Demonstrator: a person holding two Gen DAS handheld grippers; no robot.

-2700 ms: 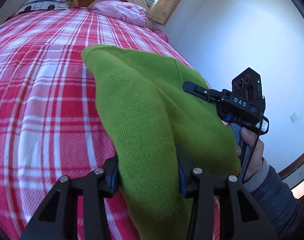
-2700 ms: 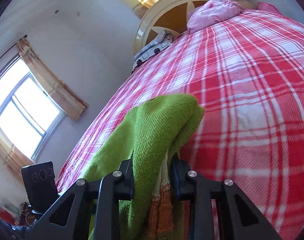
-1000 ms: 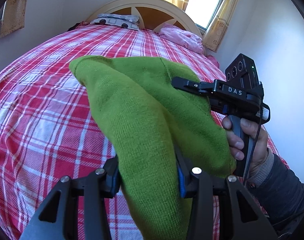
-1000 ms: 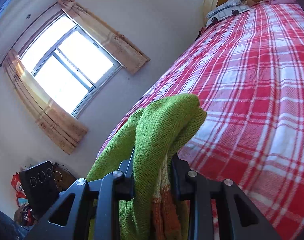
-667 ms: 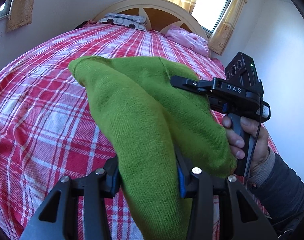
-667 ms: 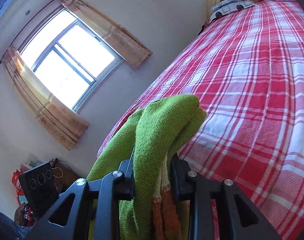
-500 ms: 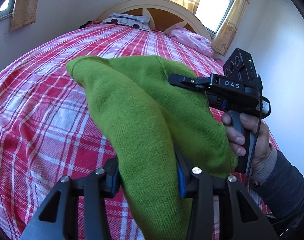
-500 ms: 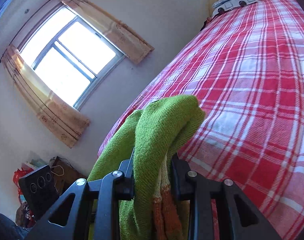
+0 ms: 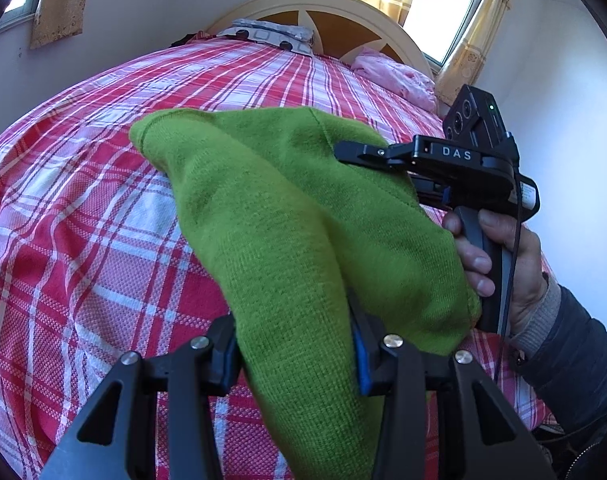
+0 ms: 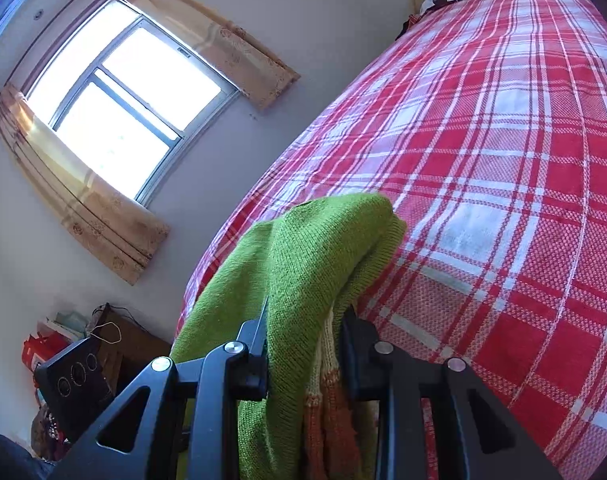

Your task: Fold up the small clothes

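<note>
The left gripper [image 9: 295, 354] is pinched on a bunched fold of the green knit sweater [image 9: 287, 220], its black fingers with blue pads pressed into the cloth on both sides. From that grip the sweater rises ahead in two thick rolls, held up above the bed, with a rounded hem end toward the bed's left side.

The right gripper [image 10: 305, 354] is likewise clamped on the sweater [image 10: 303, 264]: in its own view the green knit fills the gap between the two fingers and humps up over them, with a cream and orange striped part [image 10: 327, 412] of the knit hanging down inside the fold. In the left wrist view this right gripper [image 9: 355, 152] reaches into the far side of the sweater from the right, its body marked "DAS", held by the person's right hand [image 9: 499, 256] around the handle, with a dark sleeve behind it.

Below the sweater lies the red and white plaid bedspread [image 9: 83, 216], covering the bed. At the bed's far edge stands a rounded cream headboard [image 9: 303, 4], with a patterned pillow [image 9: 269, 34] against it on the left and a pink bundle [image 9: 395, 78] near the far right corner. Curtained windows [image 10: 119, 92] sit in the walls.
</note>
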